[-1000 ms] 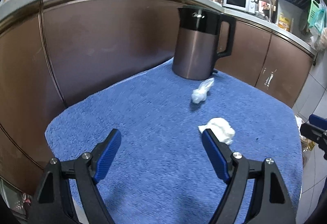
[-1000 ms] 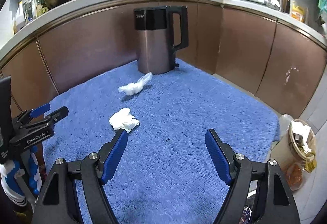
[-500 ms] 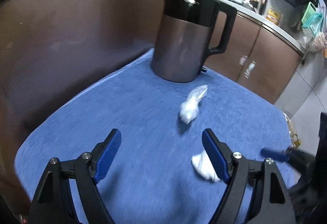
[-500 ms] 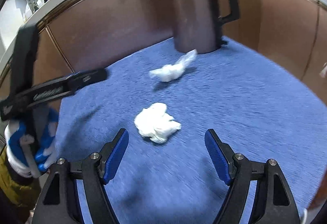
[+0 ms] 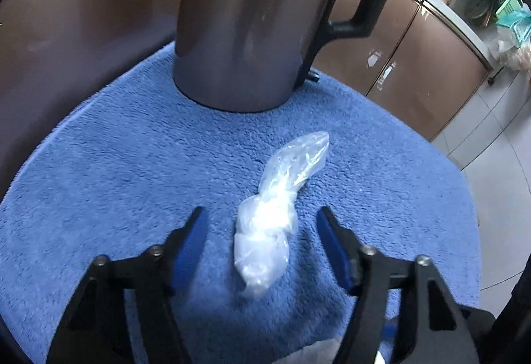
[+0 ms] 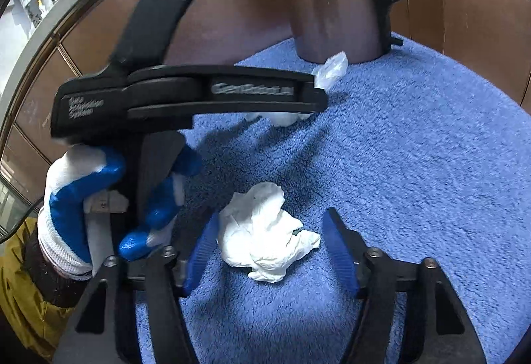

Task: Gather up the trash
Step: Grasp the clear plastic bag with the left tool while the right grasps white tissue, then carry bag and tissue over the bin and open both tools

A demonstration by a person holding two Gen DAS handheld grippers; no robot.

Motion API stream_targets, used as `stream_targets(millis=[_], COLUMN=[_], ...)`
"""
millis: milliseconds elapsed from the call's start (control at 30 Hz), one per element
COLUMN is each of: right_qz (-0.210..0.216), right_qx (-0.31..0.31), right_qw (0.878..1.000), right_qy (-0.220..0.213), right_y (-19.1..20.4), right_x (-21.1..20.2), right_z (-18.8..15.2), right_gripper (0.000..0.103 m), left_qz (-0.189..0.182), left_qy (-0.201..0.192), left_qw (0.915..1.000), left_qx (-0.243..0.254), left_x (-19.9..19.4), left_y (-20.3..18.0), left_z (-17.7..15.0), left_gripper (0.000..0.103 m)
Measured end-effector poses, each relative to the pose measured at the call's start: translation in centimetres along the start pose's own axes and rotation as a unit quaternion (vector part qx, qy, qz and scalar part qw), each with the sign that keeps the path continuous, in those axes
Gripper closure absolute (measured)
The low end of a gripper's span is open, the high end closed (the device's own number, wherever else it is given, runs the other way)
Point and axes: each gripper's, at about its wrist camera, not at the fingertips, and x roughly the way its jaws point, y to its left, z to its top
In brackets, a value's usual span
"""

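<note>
Left wrist: left tongs (image 5: 260, 221) wide open, empty, straddling twisted plastic bag (image 5: 273, 218); bag's long axis runs ahead toward kettle (image 5: 245, 22). Blue towel-covered desk (image 5: 99, 165), brown cabinets behind.

Right wrist: right tongs (image 6: 270, 231) wide open, empty, crumpled tissue (image 6: 265, 236) between pads. Each arm nearest own piece.

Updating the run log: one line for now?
left gripper: open, straddling plastic wrap | right gripper: open, straddling tissue
</note>
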Motion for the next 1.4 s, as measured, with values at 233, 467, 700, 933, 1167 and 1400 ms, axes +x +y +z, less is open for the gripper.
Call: stream_targets(millis=[233, 467, 700, 933, 1167, 1400], right_qz=[0.004, 0.018, -0.009, -0.042, -0.087, -0.141], right_qx=[-0.011, -0.003, 0.020, 0.054, 0.089, 0.109], right_qw=[1.000, 1.000, 0.998, 0.991, 0.979, 0.967], right_qy=[0.000, -0.011, -0.059, -0.114, -0.159, -0.184], right_y=[0.5, 1.0, 0.4, -0.6, -2.5, -4.0], right_x=[-0.5, -3.5, -10.4, -18.0, -24.7, -29.2], right_z=[-0.5, -2.4, -4.7, -7.7, -11.2, -14.7], right_gripper=[0.077, 0.079, 0.079, 0.079, 0.079, 0.079], left_qz=[-0.014, -0.016, -0.009, 0.016, 0.064, 0.084], left_qy=[-0.005, -0.040, -0.079, -0.105, -0.134, -0.159], left_qw=[0.9999, 0.9991, 0.9968, 0.9942, 0.9881, 0.9797], left_qx=[-0.002, -0.006, 0.010, 0.015, 0.039, 0.089], left_x=[-0.8, -5.8, -12.7, -18.2, -22.2, -24.1], left_y=[0.2, 0.0, -1.9, -4.0, -7.2, -11.7], left_z=[-0.7, -2.9, -6.7, -11.2, -14.6, -16.6], left_gripper=[0.070, 0.071, 0.071, 0.071, 0.071, 0.071])
